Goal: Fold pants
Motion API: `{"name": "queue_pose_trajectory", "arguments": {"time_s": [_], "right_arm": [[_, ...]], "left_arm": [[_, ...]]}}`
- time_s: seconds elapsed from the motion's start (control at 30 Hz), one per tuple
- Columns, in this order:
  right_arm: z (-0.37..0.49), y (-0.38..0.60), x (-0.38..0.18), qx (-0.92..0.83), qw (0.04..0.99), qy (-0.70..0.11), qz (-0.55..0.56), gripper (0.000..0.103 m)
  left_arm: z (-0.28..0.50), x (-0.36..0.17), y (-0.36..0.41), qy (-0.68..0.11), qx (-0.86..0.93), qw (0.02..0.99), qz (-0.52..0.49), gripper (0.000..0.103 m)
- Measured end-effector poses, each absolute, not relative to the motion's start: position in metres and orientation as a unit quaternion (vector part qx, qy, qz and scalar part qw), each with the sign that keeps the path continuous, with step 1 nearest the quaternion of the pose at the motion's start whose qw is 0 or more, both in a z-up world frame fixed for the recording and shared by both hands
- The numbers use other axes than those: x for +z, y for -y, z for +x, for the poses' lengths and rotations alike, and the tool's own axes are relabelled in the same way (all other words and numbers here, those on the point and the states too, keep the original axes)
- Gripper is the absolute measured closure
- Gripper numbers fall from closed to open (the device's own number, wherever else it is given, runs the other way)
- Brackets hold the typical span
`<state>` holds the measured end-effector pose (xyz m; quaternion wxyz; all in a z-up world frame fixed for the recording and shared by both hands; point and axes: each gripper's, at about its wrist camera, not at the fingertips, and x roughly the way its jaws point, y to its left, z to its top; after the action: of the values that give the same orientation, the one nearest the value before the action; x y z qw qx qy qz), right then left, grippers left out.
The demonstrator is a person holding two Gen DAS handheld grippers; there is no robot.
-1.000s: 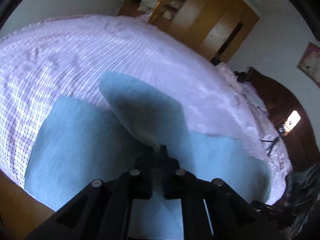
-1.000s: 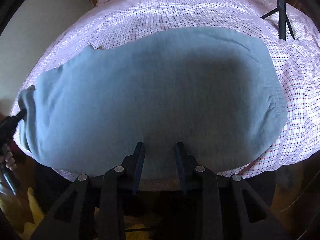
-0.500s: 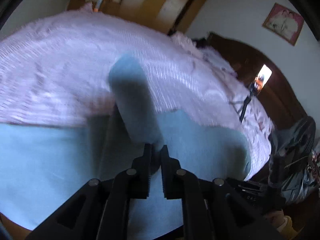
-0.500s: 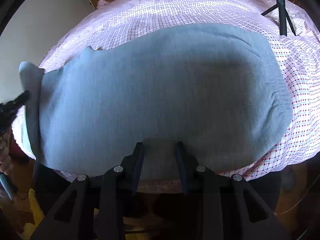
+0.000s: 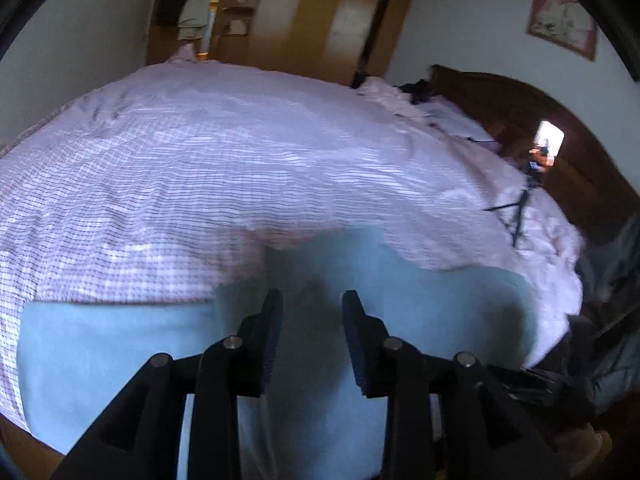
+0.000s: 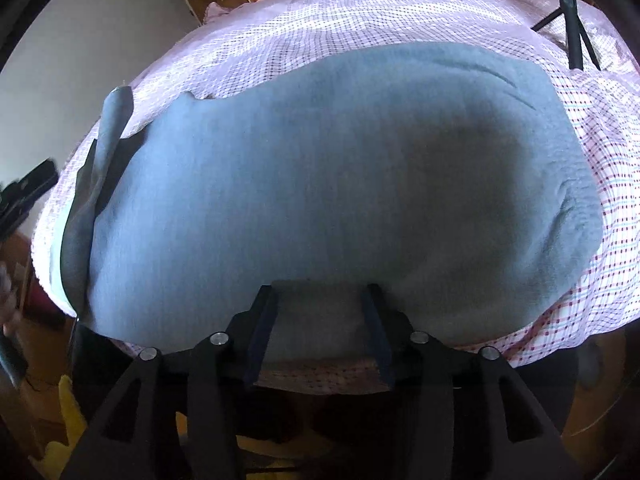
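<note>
The light blue-grey pants (image 6: 332, 184) lie spread flat on the bed, filling most of the right wrist view. Their left end has a raised fold of cloth (image 6: 104, 152). My right gripper (image 6: 320, 292) is open and empty, just above the pants' near edge. In the left wrist view the pants (image 5: 100, 344) cover the near part of the bed. My left gripper (image 5: 312, 300) is open and empty over them. The left gripper also shows as a dark shape at the left edge of the right wrist view (image 6: 28, 196).
The bed has a pink checked sheet (image 5: 240, 160). A small black tripod (image 5: 520, 208) stands on the bed's far right, also seen in the right wrist view (image 6: 572, 28). A wooden wardrobe (image 5: 320, 16) and a dark headboard (image 5: 540, 120) are behind. The bed edge (image 6: 320, 380) is below my right gripper.
My left gripper has opened and let go of the lifted pants end, which has dropped toward the bed. The right gripper has stayed open, nearly still.
</note>
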<state>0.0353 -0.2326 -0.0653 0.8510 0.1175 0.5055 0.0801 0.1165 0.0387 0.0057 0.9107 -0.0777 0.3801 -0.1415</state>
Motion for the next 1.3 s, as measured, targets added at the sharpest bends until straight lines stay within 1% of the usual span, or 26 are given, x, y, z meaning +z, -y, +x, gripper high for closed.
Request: {"name": "queue_pose_trajectory", "arguments": {"time_s": [0.23,0.4,0.47,0.5,0.53,0.57,0.73,0.9,1.0,1.17,1.3], "right_arm": [[0.035,0.231,-0.067,0.086,0.853,-0.5,0.118,0.062],[0.034,0.233,-0.067,0.088,0.854,-0.498,0.121,0.062],[0.033,0.234,-0.067,0.09,0.854,-0.497,0.122,0.06],[0.033,0.234,-0.068,0.091,0.854,-0.497,0.122,0.059],[0.034,0.234,-0.068,0.092,0.854,-0.497,0.123,0.058],[0.033,0.234,-0.068,0.093,0.854,-0.496,0.123,0.058],[0.033,0.234,-0.068,0.096,0.855,-0.495,0.12,0.056],[0.032,0.234,-0.068,0.095,0.855,-0.495,0.12,0.056],[0.032,0.233,-0.067,0.092,0.856,-0.496,0.116,0.056],[0.033,0.23,-0.066,0.087,0.857,-0.497,0.109,0.056],[0.033,0.227,-0.066,0.082,0.857,-0.499,0.098,0.056]], "left_arm": [[0.165,-0.018,-0.044,-0.412,-0.109,0.9,-0.089,0.071],[0.177,-0.028,-0.045,-0.426,-0.113,0.893,-0.091,0.071],[0.179,-0.031,-0.044,-0.428,-0.111,0.892,-0.092,0.071],[0.179,-0.031,-0.044,-0.427,-0.114,0.892,-0.097,0.078],[0.179,-0.031,-0.045,-0.424,-0.119,0.892,-0.103,0.096],[0.18,-0.03,-0.045,-0.424,-0.121,0.891,-0.107,0.1],[0.162,-0.011,-0.059,-0.389,-0.117,0.903,-0.136,0.1],[0.121,0.022,-0.093,-0.337,-0.084,0.926,-0.146,0.1],[0.094,0.033,-0.12,-0.313,-0.047,0.936,-0.155,0.1],[0.049,0.022,-0.169,-0.293,0.04,0.94,-0.173,0.1],[0.031,-0.018,-0.205,-0.323,0.104,0.923,-0.182,0.1]]}}
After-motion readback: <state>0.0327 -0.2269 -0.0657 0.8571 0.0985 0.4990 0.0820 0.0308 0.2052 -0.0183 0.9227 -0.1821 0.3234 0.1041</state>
